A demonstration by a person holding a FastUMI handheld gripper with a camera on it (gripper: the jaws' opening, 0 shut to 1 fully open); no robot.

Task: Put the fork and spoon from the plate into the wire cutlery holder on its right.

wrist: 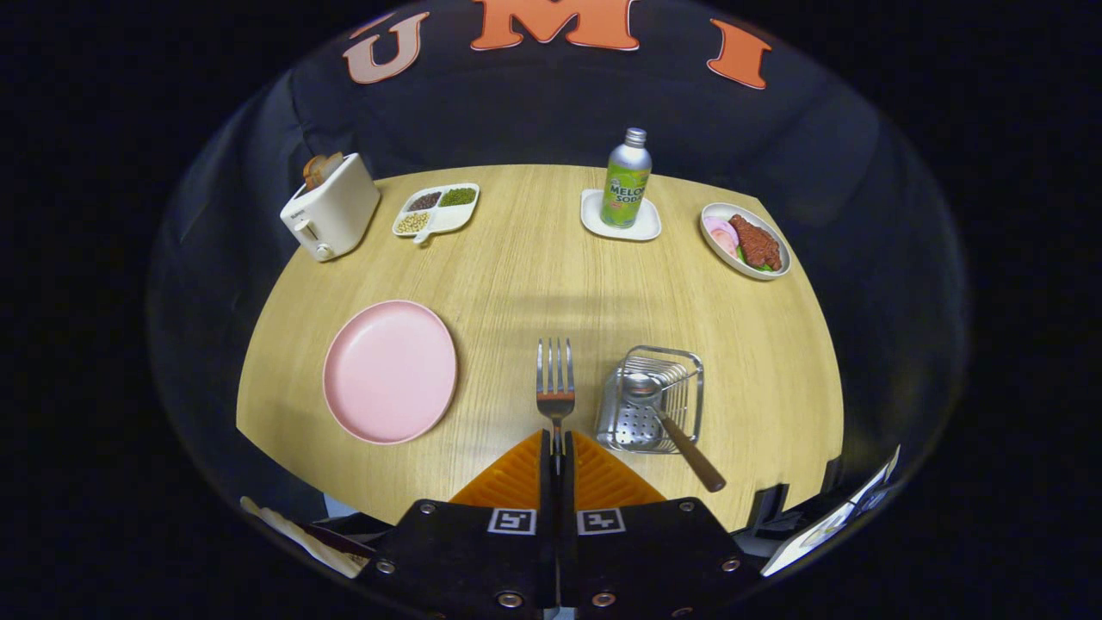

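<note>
My gripper (556,448) is shut on the handle of a metal fork (555,379), whose tines point away from me above the wooden table (534,267). The fork hangs between the pink plate (390,371) to the left and the wire cutlery holder (652,400) to the right. The plate is bare. A spoon (663,413) with a brown handle lies in the holder, bowl inside and handle sticking out over the near rim toward me.
Along the far side of the table stand a white toaster (331,217) with bread, a divided dish of beans (436,210), a soda bottle (626,181) on a white coaster, and an oval dish of food (745,240). Papers lie past the table's near right edge.
</note>
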